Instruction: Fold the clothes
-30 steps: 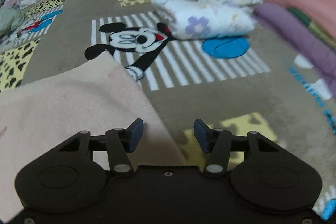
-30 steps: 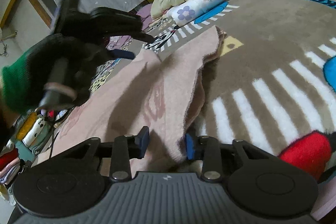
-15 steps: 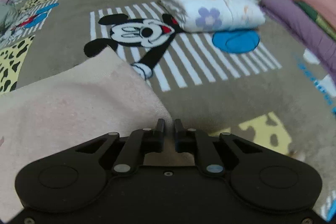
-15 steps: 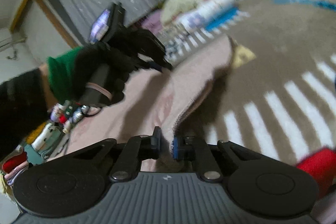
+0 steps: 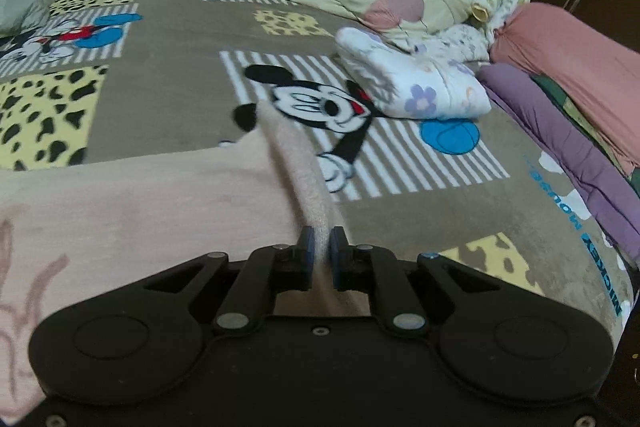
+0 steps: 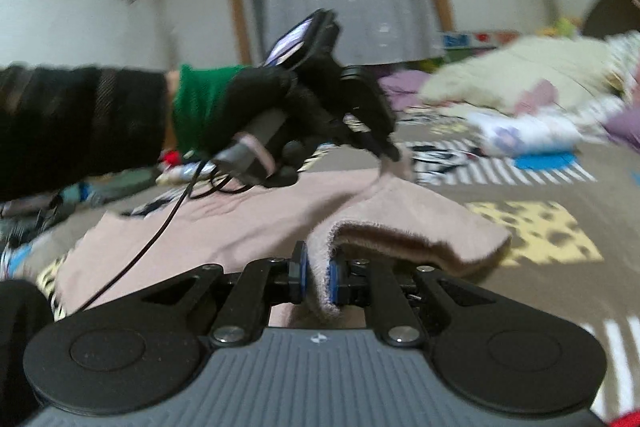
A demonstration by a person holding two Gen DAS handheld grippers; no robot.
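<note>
left wrist view, left gripper [image 5: 319, 241] and right gripper [image 6: 317, 266] each pinching pink garment [image 5: 140, 211]; folded floral bedding [image 5: 416, 87] beyond

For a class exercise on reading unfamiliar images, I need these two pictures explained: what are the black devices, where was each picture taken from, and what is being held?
No robot here: a person holds a two-fingered tool in each hand, with a camera on each looking forward along its fingers. In the left wrist view, the left tool pinches an edge of a pale pink garment spread on a cartoon-mouse blanket. In the right wrist view, the right tool clamps another part of the same cloth, lifted so it droops. That view also shows the gloved left hand gripping its tool. A folded floral bundle and bedding lie behind.
</note>
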